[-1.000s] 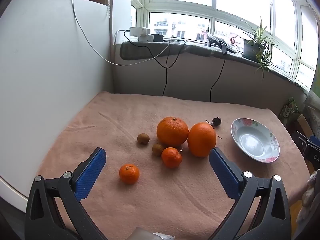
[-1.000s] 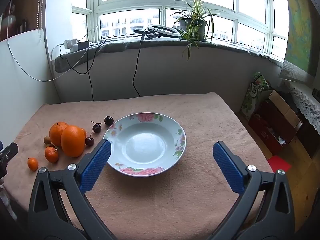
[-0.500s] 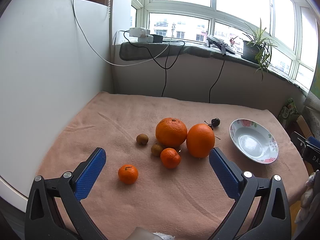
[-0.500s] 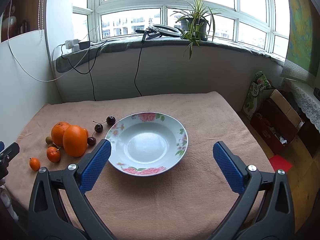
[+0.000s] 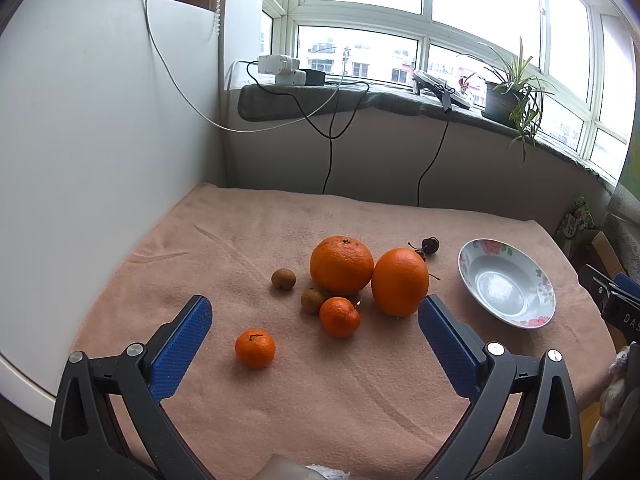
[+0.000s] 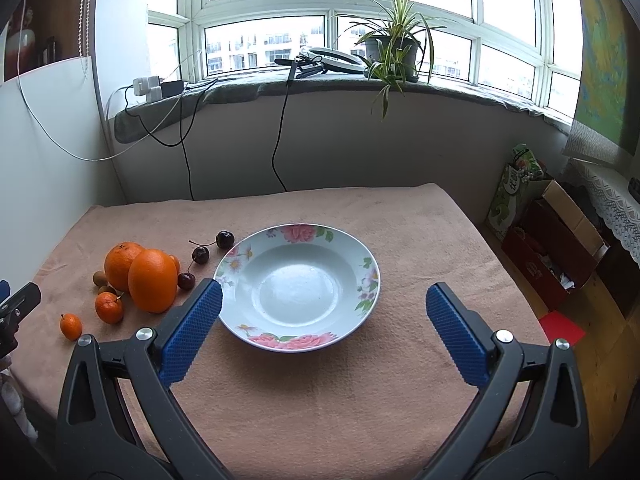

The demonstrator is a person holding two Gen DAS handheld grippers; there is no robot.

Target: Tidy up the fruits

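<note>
Two big oranges (image 5: pixel 341 266) (image 5: pixel 400 282) lie together on the pink cloth, with two small mandarins (image 5: pixel 339 317) (image 5: pixel 255 348), two brown longans (image 5: pixel 283 279) and dark cherries (image 5: pixel 430 245) around them. A flowered white bowl (image 5: pixel 538 280) stands to their right, empty. My left gripper (image 5: pixel 314 330) is open above the cloth, just short of the fruit. My right gripper (image 6: pixel 322 306) is open and hovers over the near rim of the bowl (image 6: pixel 360 260); the oranges (image 6: pixel 153 280) and cherries (image 6: pixel 200 255) are to its left.
A white panel (image 5: pixel 92 152) walls the table's left side. Cables (image 5: pixel 330 152) hang from the windowsill behind. A potted plant (image 6: pixel 394 46) stands on the sill. Boxes and bags (image 6: pixel 552 240) sit on the floor past the table's right edge.
Both grippers stay open. The left view has drifted slightly, the fruit shifting a little left. The right view has drifted left and nearer the bowl, so bowl and fruit sit farther right.
</note>
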